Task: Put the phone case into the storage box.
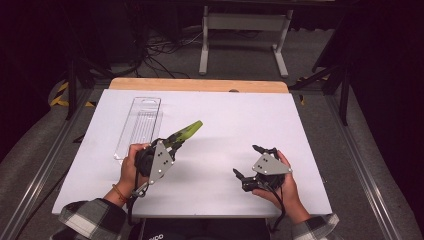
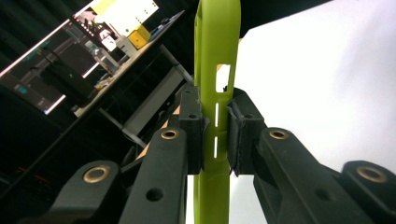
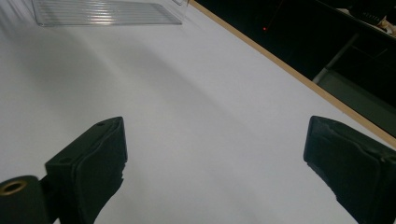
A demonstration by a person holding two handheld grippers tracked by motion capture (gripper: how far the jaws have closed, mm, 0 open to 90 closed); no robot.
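A long green plastic tool [image 1: 186, 132] with slots in its flat body [image 2: 217, 70] is clamped between the pads of my left gripper [image 1: 170, 142], held above the white table and pointing up and to the right. In the left gripper view the two black pads [image 2: 191, 123] press on both sides of it. My right gripper [image 1: 248, 161] hovers low over the table at the right, jaws wide apart with nothing between them; its pads [image 3: 95, 149] frame bare table.
A clear plastic blister tray [image 1: 139, 125] lies at the left back of the white table [image 1: 225, 115], also seen as the ribbed tray [image 3: 102, 11]. The table's wooden back edge [image 1: 200, 85] borders dark floor with cables and a white stand.
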